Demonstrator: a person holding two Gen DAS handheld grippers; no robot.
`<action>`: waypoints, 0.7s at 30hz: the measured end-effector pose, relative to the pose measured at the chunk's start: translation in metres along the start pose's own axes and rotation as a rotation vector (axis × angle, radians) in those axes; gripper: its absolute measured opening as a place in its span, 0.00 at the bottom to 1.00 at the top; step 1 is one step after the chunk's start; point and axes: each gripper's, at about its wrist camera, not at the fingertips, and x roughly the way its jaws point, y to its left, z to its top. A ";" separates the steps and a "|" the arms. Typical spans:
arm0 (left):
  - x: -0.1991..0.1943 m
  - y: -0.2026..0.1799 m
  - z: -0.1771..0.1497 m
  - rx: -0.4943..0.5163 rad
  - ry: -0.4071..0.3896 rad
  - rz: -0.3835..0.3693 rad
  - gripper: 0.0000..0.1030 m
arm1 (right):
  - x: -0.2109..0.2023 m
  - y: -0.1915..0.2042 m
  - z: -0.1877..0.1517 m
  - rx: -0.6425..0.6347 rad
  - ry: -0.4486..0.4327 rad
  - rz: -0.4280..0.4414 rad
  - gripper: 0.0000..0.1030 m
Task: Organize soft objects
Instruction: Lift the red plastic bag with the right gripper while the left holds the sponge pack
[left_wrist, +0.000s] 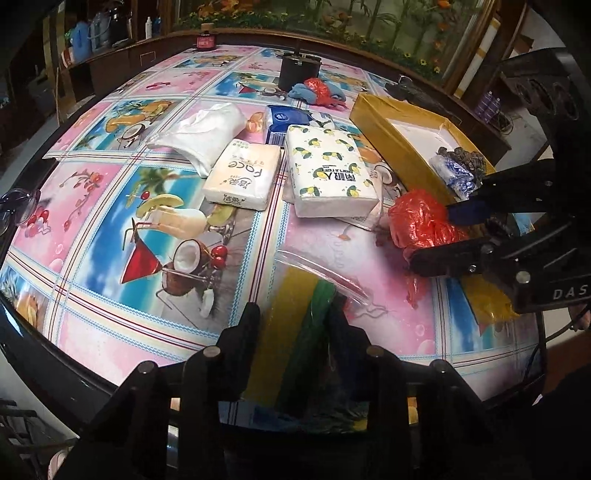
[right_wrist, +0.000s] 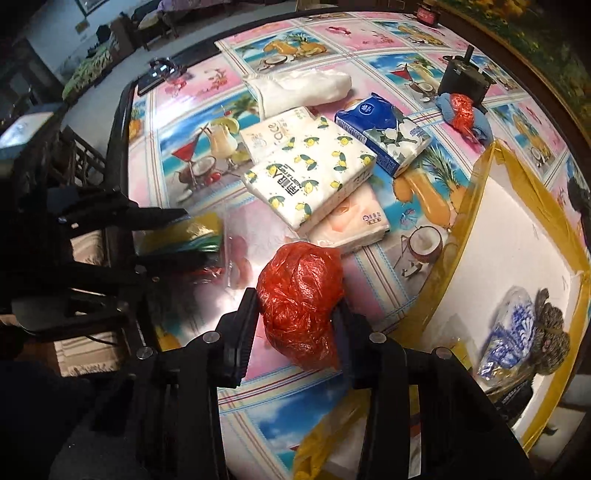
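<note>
Red crinkled plastic fills my right gripper (right_wrist: 295, 325): both jaws press on the sides of a balled-up red bag (right_wrist: 301, 299), clamped on it just above the tablecloth (left_wrist: 92, 229). I take the open box (right_wrist: 517, 236), with its yellow taped rim and white floor, as my landmark. The red bag sits just off the box's near long side, on the pink square of the cloth.

My left gripper (left_wrist: 295, 325) is closed on a clear zip pouch (left_wrist: 295, 314) holding yellow and green sponge strips; the pouch passes between the jaws, and its free end rests on the cloth. It lies farther from the box than the red bag does, on the bag's far side from it.

Beyond the bag, also outside the box, I see a loose cluster of tissue packs: a lemon-print pack (right_wrist: 310, 173) lying over a peach-coloured pack (right_wrist: 354, 221), a cream pack (left_wrist: 242, 177) beside it, a blue pack (right_wrist: 384, 133) nearer the box's far corner, and a white cloth bundle (left_wrist: 207, 133) farthest off.

Inside the box, at its near end, lie a blue-and-white patterned bag (right_wrist: 513, 332) and a dark knitted item (right_wrist: 550, 325), touching each other.

Past the box's far corner, a second red bag (right_wrist: 461, 110) rests on a blue cloth (right_wrist: 480, 125) beside a dark canister (right_wrist: 461, 79).
</note>
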 end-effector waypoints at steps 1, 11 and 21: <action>0.001 -0.003 0.000 0.001 -0.001 0.006 0.36 | -0.003 0.000 -0.003 0.013 -0.011 0.019 0.37; -0.009 -0.029 -0.003 -0.016 -0.036 -0.020 0.35 | -0.016 0.002 -0.021 0.093 -0.056 0.096 0.37; -0.027 -0.046 -0.002 -0.056 -0.068 -0.067 0.34 | -0.030 -0.001 -0.029 0.113 -0.087 0.130 0.37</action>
